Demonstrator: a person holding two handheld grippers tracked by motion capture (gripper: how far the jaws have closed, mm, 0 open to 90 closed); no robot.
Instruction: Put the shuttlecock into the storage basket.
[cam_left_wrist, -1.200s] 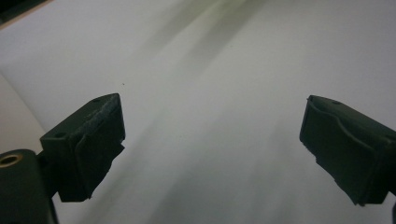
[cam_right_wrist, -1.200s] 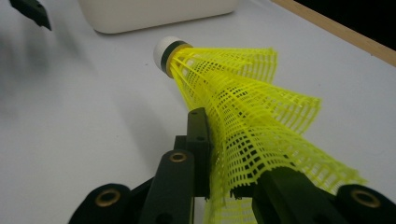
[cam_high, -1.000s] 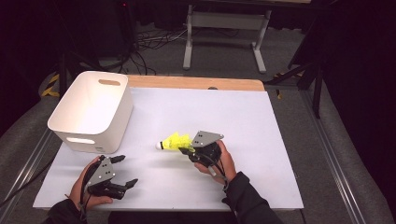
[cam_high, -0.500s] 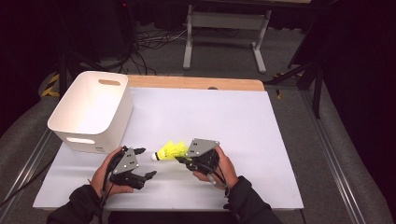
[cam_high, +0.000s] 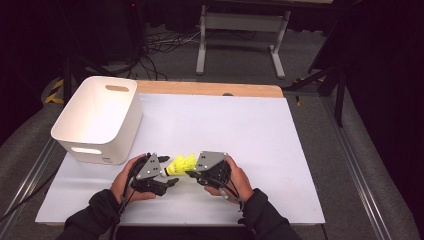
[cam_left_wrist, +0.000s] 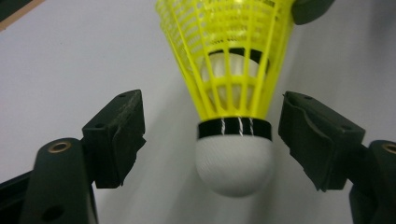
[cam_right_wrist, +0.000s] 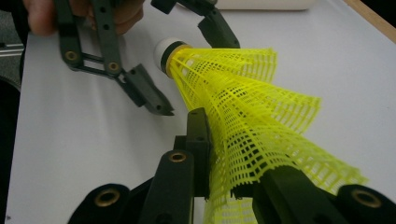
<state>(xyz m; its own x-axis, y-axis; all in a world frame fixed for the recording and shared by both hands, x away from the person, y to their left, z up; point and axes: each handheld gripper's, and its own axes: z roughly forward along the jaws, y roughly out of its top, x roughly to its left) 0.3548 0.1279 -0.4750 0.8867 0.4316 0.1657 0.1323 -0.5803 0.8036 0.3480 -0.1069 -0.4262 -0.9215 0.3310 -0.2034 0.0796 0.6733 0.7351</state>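
Note:
A stack of nested yellow shuttlecocks (cam_high: 181, 163) hangs just above the white table sheet (cam_high: 280, 150), between my two grippers. My right gripper (cam_right_wrist: 238, 163) is shut on the mesh skirts (cam_right_wrist: 261, 121) at the wide end. The foremost white cork (cam_left_wrist: 233, 163) with its black band points at my left gripper (cam_left_wrist: 212, 135). That gripper is open, with its pads (cam_left_wrist: 116, 135) standing apart on either side of the cork and not touching it. A second cork shows inside the front skirt. In the high view, the left gripper (cam_high: 170, 171) and right gripper (cam_high: 192, 174) nearly meet.
A white plastic bin (cam_high: 97, 120) with handle slots stands at the table's left, just beyond the left hand. The table's wooden back edge (cam_high: 210, 89) runs along the far side. Black floor, cables and a metal stand lie past it.
My left gripper has swung right, from the front left of the table up to the shuttlecocks. The right gripper has carried the stack left and nearer. The cork now sits between the left jaws.

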